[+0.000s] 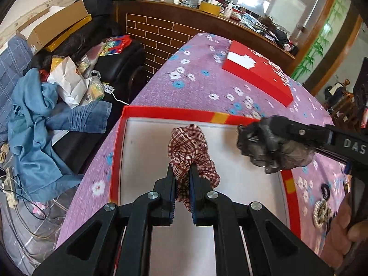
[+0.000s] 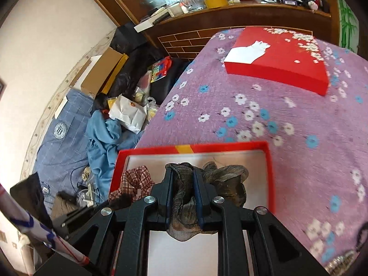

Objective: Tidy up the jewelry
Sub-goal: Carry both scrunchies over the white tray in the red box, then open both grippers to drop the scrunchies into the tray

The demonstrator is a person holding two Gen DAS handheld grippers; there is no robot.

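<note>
An open red box (image 1: 174, 112) with a white floor lies on the purple flowered tablecloth. My left gripper (image 1: 182, 172) is shut on a red-and-white plaid scrunchie (image 1: 188, 145), hanging over the box's white inside. My right gripper (image 2: 182, 172) is shut on a dark grey-brown scrunchie (image 2: 227, 174) above the same box (image 2: 230, 146). In the left wrist view the right gripper (image 1: 257, 138) comes in from the right with that dark scrunchie (image 1: 292, 156) bunched around its fingers. In the right wrist view the plaid scrunchie (image 2: 138, 179) shows at the left.
The red box lid (image 1: 260, 78) with a white cat picture lies farther back on the table (image 1: 195, 85). More hair accessories (image 1: 322, 209) lie on the cloth at the right. Left of the table, a dark sofa holds blue clothes (image 1: 34, 124), bags and cartons. A cluttered wooden counter (image 1: 207, 16) stands behind.
</note>
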